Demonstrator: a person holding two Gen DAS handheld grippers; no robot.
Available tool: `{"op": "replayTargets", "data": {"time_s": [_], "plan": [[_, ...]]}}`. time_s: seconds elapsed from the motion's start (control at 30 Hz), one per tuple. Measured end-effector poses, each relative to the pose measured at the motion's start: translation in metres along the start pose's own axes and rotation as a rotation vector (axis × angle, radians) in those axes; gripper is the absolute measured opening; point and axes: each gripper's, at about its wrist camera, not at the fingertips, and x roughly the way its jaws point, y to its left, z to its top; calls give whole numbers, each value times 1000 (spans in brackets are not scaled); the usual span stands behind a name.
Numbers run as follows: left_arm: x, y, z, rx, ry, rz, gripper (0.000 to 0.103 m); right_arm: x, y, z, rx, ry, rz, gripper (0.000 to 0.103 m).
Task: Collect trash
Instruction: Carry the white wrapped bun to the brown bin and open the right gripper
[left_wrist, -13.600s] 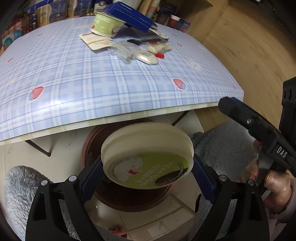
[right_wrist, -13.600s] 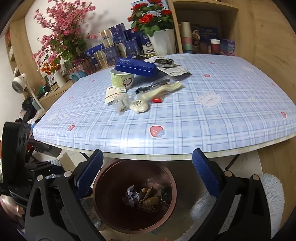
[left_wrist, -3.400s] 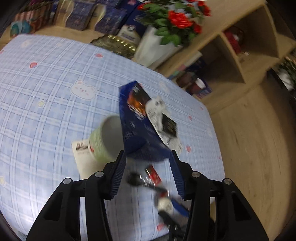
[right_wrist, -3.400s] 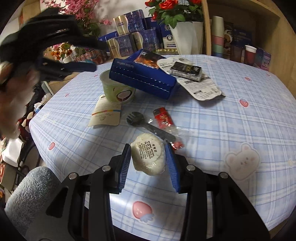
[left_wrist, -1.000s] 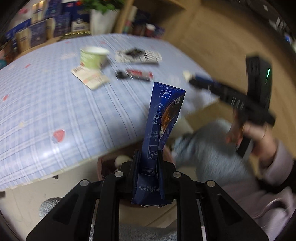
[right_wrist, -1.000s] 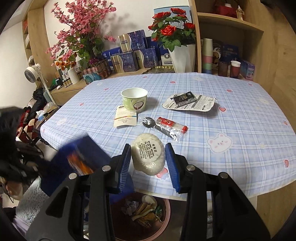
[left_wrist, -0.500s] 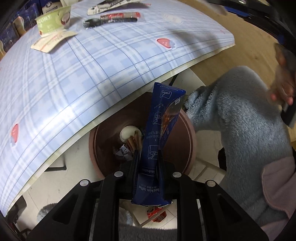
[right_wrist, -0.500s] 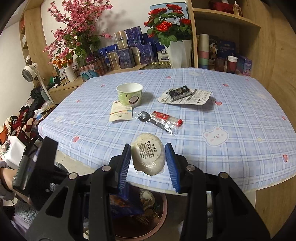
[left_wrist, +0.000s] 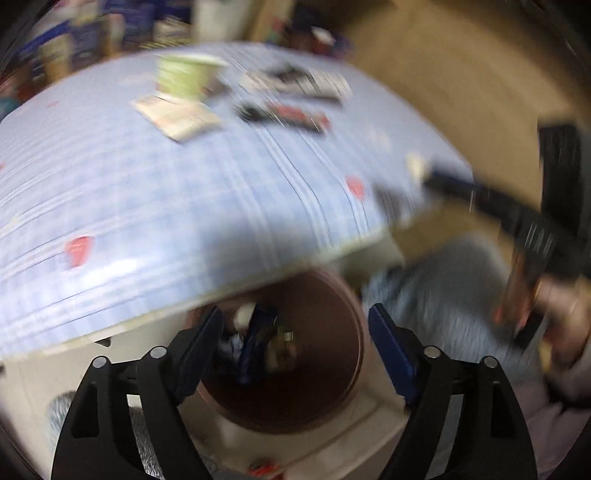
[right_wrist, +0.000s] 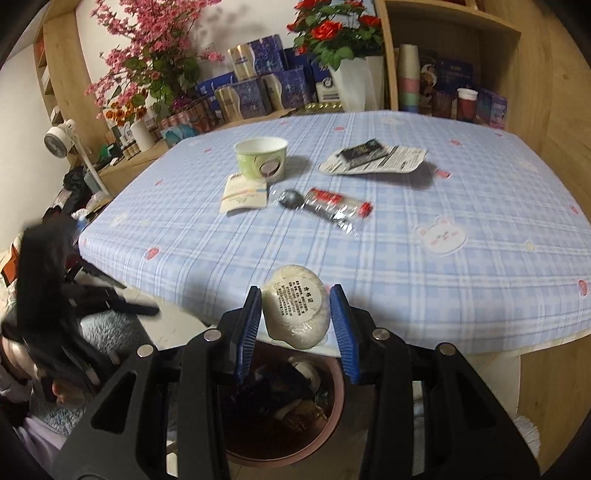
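The left tool (left_wrist: 295, 347) has just sprung wide and is empty, its dark blue packet (left_wrist: 255, 347) lying in the round brown plastic bin (left_wrist: 354, 354) below. The right tool (right_wrist: 297, 325) grips a white wrapped bun (right_wrist: 297, 314) over that bin (likely next in). Beyond, a green paper cup (right_wrist: 261, 160) waits on the blue checked worktop (right_wrist: 461, 280).

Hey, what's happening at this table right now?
A person is clearing trash into the brown bin under the table edge. The left gripper has just opened its jaws; the blue packet now lies in the bin. The right gripper holds a white round packet above the bin.
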Motion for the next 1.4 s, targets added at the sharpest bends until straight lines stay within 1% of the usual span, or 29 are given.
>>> {"op": "replayTargets", "data": {"time_s": [0.03,0.07,0.17,0.33,0.43,0.5,0.57,0.73,1.03,1.2,1.4], "plan": [[-6,5,-1,-29,-36,19,83,3,3,-3,-3,12,8,40],[-15,11,-3,-67,-91,38,84,7,7,-6,-8,28,17,40],[-33,23,-6,-129,-196,83,85,15,18,-15,-28,61,36,40],[-45,25,-15,-154,-283,170,86,36,40,-35,-58,142,83,40],[-47,27,-20,-170,-305,201,86,50,52,-46,-93,204,92,40],[-47,31,-20,-182,-309,225,86,59,56,-52,-114,247,88,40],[-44,34,-20,-196,-297,239,86,67,60,-57,-132,285,81,40],[-38,41,-20,-222,-277,248,86,83,68,-69,-172,376,70,40],[-33,44,-20,-234,-263,253,86,101,77,-84,-207,477,44,41],[-34,46,-20,-242,-265,253,86,113,72,-92,-194,554,3,41],[-35,47,-21,-250,-268,249,86,116,69,-100,-190,618,-17,41]]}}
